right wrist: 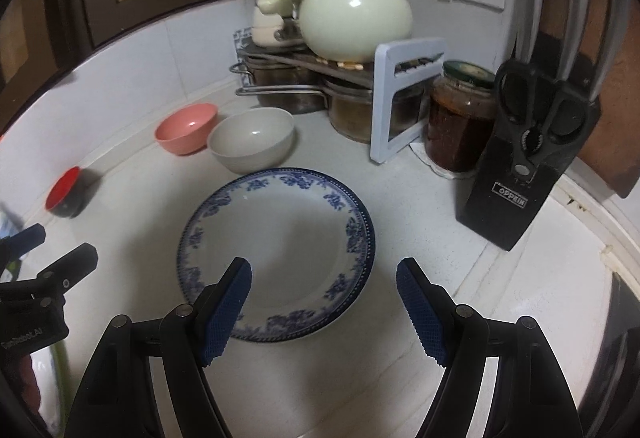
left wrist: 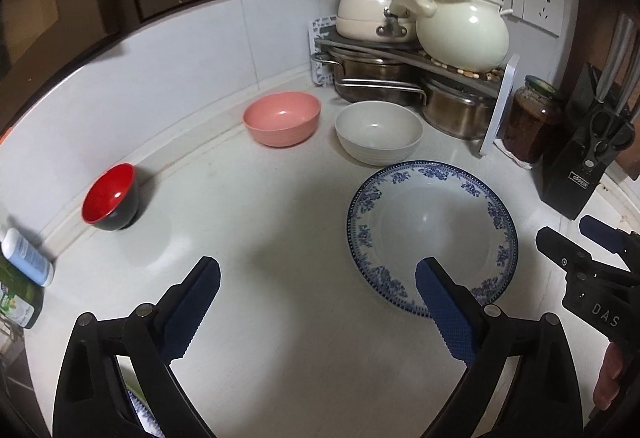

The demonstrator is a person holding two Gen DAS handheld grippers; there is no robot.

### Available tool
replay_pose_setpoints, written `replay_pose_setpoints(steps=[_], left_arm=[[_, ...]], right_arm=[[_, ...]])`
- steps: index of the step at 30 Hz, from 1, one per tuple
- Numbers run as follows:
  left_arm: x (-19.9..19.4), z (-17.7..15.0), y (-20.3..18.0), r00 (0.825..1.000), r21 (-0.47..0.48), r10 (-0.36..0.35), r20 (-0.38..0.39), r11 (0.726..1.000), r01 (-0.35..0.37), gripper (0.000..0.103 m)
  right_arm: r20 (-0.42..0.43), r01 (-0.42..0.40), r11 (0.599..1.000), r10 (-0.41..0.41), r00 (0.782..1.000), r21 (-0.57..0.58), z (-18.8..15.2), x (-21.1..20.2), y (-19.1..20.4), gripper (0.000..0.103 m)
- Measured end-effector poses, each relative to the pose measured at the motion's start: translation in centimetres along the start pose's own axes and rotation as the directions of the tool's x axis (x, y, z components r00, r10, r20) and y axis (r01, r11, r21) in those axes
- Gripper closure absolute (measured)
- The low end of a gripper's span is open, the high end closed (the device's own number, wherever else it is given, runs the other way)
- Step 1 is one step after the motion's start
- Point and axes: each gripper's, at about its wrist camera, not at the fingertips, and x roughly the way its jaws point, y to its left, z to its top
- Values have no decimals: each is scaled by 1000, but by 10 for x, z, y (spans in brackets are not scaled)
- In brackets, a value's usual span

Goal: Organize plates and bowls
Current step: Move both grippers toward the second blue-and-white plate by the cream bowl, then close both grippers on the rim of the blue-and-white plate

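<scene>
A white plate with a blue flower rim (left wrist: 432, 234) (right wrist: 280, 250) lies flat on the white counter. Behind it stand a grey-white bowl (left wrist: 378, 132) (right wrist: 252, 144) and a pink bowl (left wrist: 282, 119) (right wrist: 186, 128). A small bowl, red inside and black outside (left wrist: 110, 198) (right wrist: 66, 194), leans by the back wall at the left. My left gripper (left wrist: 318, 274) is open over bare counter, its right finger above the plate's near left rim. My right gripper (right wrist: 324, 270) is open, straddling the plate's near right rim. The right gripper (left wrist: 568, 238) also shows at the left wrist view's right edge.
A corner rack (right wrist: 404, 98) carries a cream pot (left wrist: 460, 32) and a small cooker, with steel pots under it. A brown jar (right wrist: 456, 118) and a black knife block (right wrist: 516, 174) stand to the right. Bottles (left wrist: 26, 258) sit at the far left. A blue-rimmed plate edge (left wrist: 138, 410) peeks below the left gripper.
</scene>
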Motion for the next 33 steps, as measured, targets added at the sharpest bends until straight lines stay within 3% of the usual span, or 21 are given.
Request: replay_pose_setpoints(steps=[24,33], left_arm=[[128,15,-28,982,-16,-52,-179,999,50,17],[155,16,-32,975,-13,-58,-216,998,57,27]], right_arm=[[-141,35,997,-25,990,66,10,107,-31,28],[-168,36,996,-22,986,84,9,125,-35,37]])
